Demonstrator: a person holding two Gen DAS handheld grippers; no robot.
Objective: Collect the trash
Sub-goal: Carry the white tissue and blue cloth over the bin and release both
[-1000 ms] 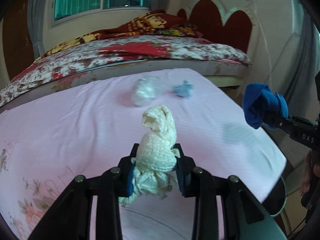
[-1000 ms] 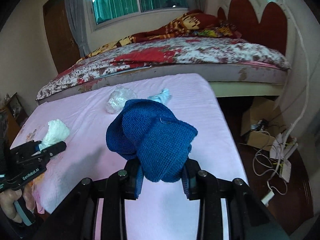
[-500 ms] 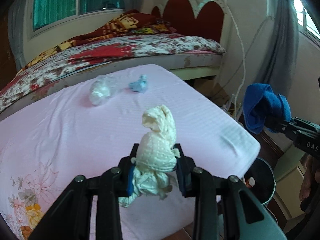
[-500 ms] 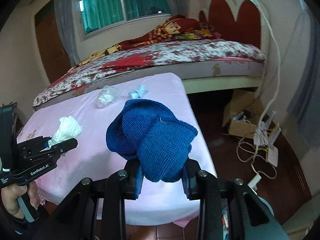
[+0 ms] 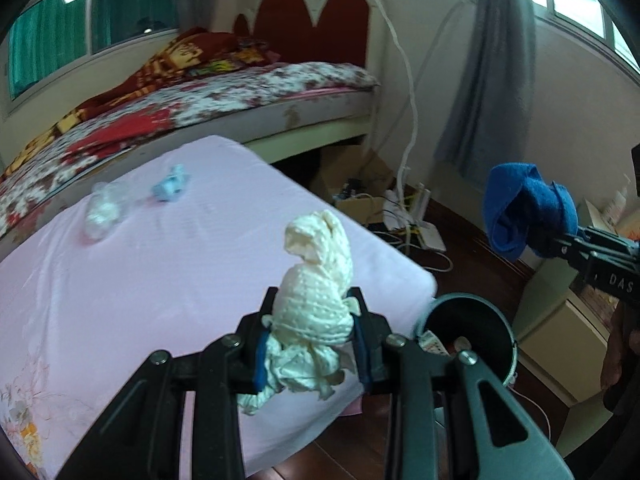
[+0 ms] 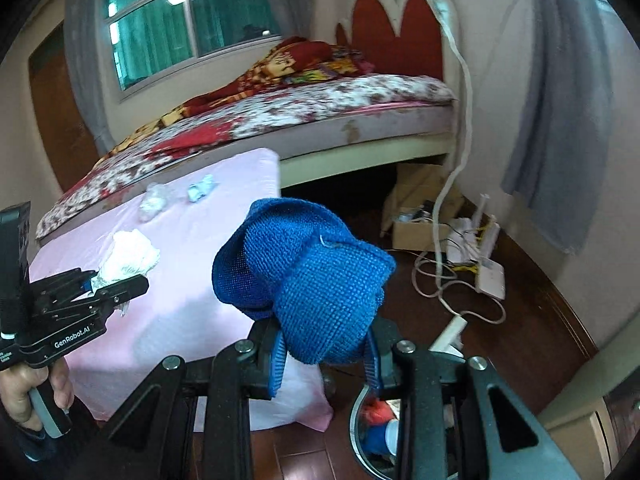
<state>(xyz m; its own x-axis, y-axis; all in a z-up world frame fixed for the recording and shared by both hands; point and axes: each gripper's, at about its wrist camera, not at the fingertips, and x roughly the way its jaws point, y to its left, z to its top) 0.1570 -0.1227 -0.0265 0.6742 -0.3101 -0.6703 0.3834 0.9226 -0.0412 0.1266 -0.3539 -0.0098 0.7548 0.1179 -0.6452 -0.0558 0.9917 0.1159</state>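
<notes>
My left gripper (image 5: 312, 340) is shut on a crumpled cream cloth (image 5: 316, 284), held above the corner of the pink bed (image 5: 140, 280); it also shows in the right wrist view (image 6: 128, 256). My right gripper (image 6: 326, 346) is shut on a wadded blue cloth (image 6: 308, 276), held over the floor past the bed's edge; the left wrist view shows it (image 5: 528, 212) at the right. A round dark trash bin (image 5: 468, 332) with some trash inside stands on the floor below both grippers, also in the right wrist view (image 6: 376, 428).
A clear plastic wad (image 5: 104, 212) and a small light-blue scrap (image 5: 170, 188) lie on the far part of the pink bed. A larger floral bed (image 5: 240, 92) stands behind. Cables, a router and a cardboard box (image 6: 460, 256) lie on the wooden floor.
Both grippers have swung right, away from the middle of the pink bed toward its corner and the floor. The trash bin has come into view below them. Both grips are unchanged.
</notes>
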